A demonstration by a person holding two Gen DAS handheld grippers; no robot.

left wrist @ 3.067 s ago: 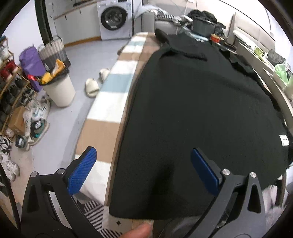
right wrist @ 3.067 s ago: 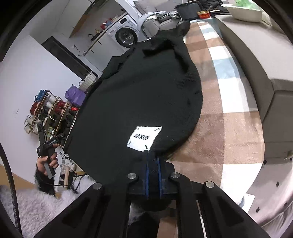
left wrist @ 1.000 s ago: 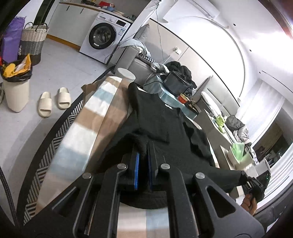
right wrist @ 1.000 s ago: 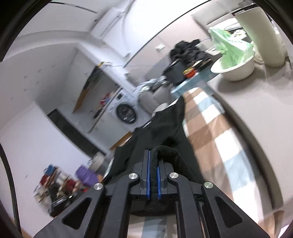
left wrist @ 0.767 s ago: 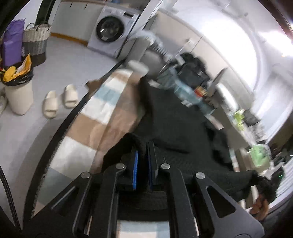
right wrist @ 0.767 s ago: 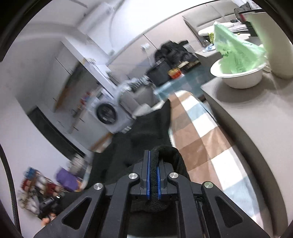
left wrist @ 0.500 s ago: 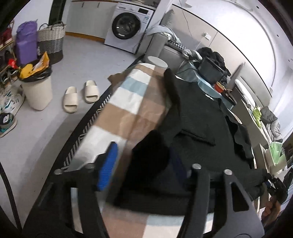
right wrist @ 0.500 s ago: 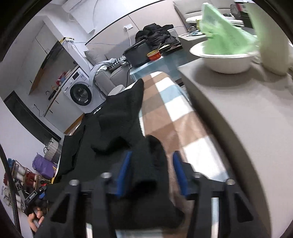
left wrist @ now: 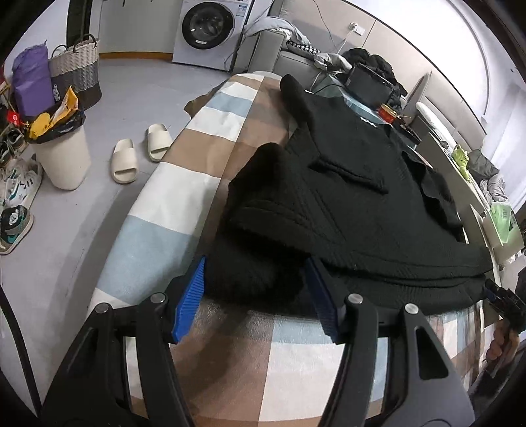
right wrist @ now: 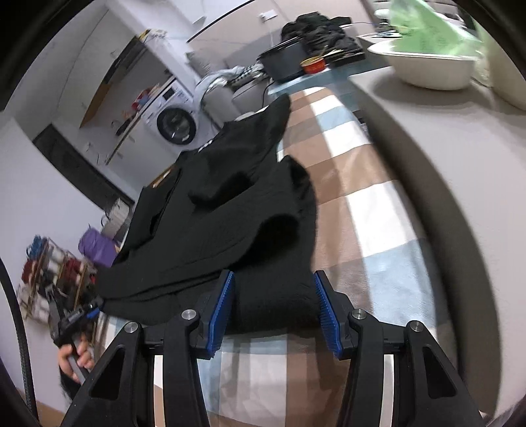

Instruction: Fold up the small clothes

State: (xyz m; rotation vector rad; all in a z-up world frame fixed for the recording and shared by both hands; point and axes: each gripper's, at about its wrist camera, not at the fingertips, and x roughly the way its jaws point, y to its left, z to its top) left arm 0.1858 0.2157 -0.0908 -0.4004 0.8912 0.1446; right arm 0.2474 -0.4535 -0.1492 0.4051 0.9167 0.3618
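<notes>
Between my left pads: my left gripper (left wrist: 254,297) stands with its jaws apart; they have just been opening, and the near fold of the black sweater (left wrist: 345,197) lies in the gap, loose, with no pad squeezing it.
Between my right pads: my right gripper (right wrist: 273,310) is likewise parted, its jaws having just been opening; the other near corner of the sweater sits between the blue pads (right wrist: 222,308), and I cannot tell whether the cloth brushes them.
Sweater: I see it doubled over on itself, the folded hem lying on top of the body, one sleeve stretched toward the far end of the surface.
Surface: a checked cloth (left wrist: 184,190) in brown, white and pale blue squares covers the table under the garment.
Other hand: in the left view I see my right hand (left wrist: 501,341) at the right edge, gripping its handle; in the right view, my left hand (right wrist: 74,358) at the lower left.
Floor: a pair of pale slippers (left wrist: 139,151) lies beside a white bin (left wrist: 62,154).
Far wall: a washing machine (left wrist: 210,29).
</notes>
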